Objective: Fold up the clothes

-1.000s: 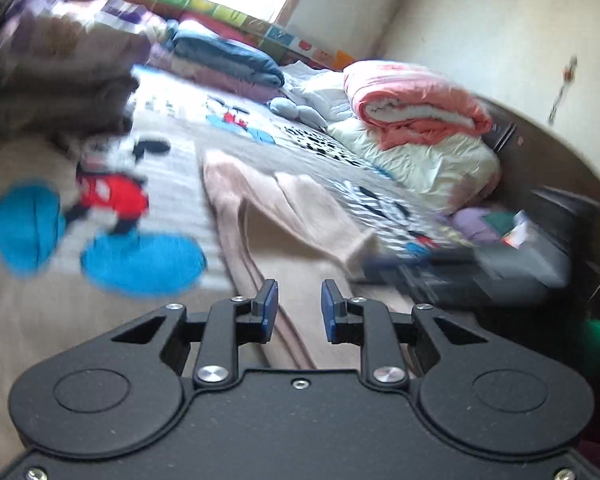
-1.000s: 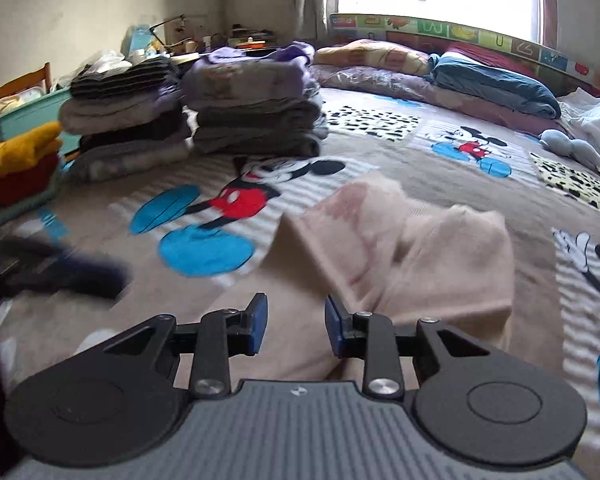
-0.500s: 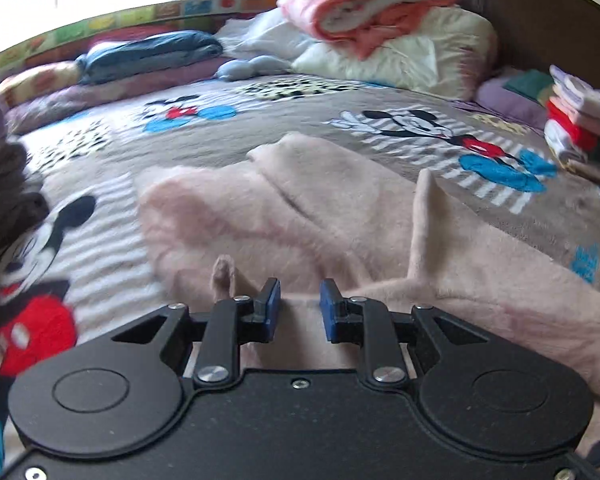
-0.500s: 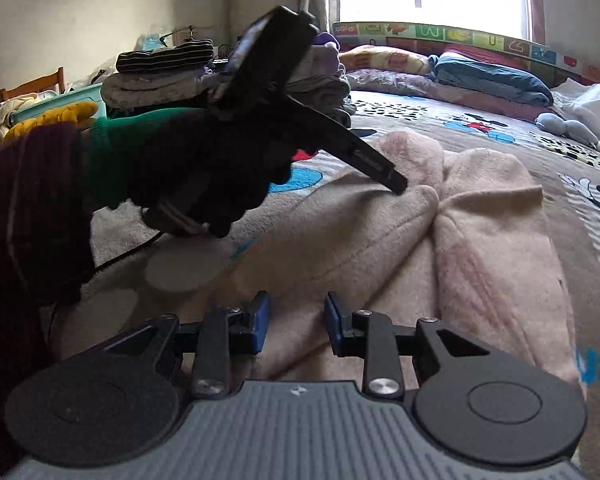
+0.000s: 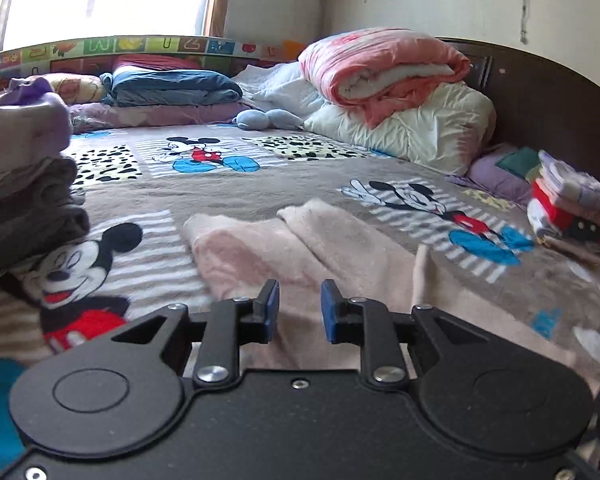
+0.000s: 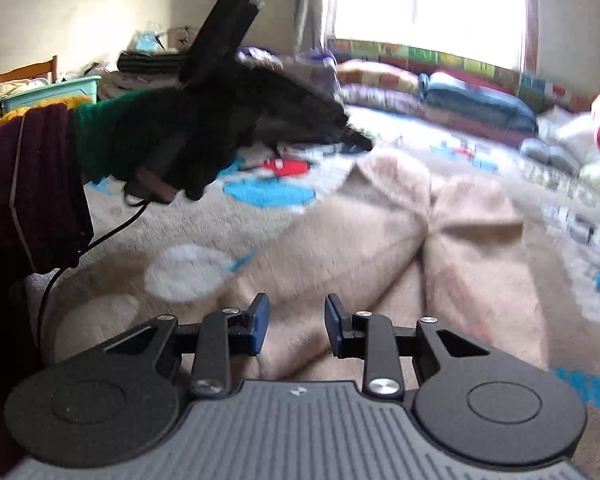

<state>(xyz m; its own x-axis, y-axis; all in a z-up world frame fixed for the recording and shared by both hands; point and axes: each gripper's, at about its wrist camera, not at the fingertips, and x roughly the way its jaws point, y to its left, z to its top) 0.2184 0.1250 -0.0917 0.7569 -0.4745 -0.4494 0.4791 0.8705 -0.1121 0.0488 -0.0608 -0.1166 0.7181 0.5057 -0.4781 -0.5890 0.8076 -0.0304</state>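
A pale pink fleece garment (image 5: 300, 252) lies rumpled on the Mickey Mouse bedspread (image 5: 284, 184), two long parts side by side. My left gripper (image 5: 299, 306) is open and empty, just above its near edge. In the right wrist view the same garment (image 6: 380, 240) fills the middle. My right gripper (image 6: 297, 322) is open and empty above its near folds. The left gripper (image 6: 356, 140), held by a black-gloved hand, shows blurred over the garment's far left part.
A stack of folded grey and purple clothes (image 5: 24, 184) stands at left. Another folded pile (image 5: 568, 208) sits at right by the dark headboard (image 5: 560, 100). Rolled quilts (image 5: 392, 92) and pillows (image 5: 172, 88) line the far side. A teal bin (image 6: 56, 90) stands beyond the bed.
The left gripper has lifted and pulled back from the garment, and the small raised fold by its left finger is gone. The right gripper has moved closer over the garment.
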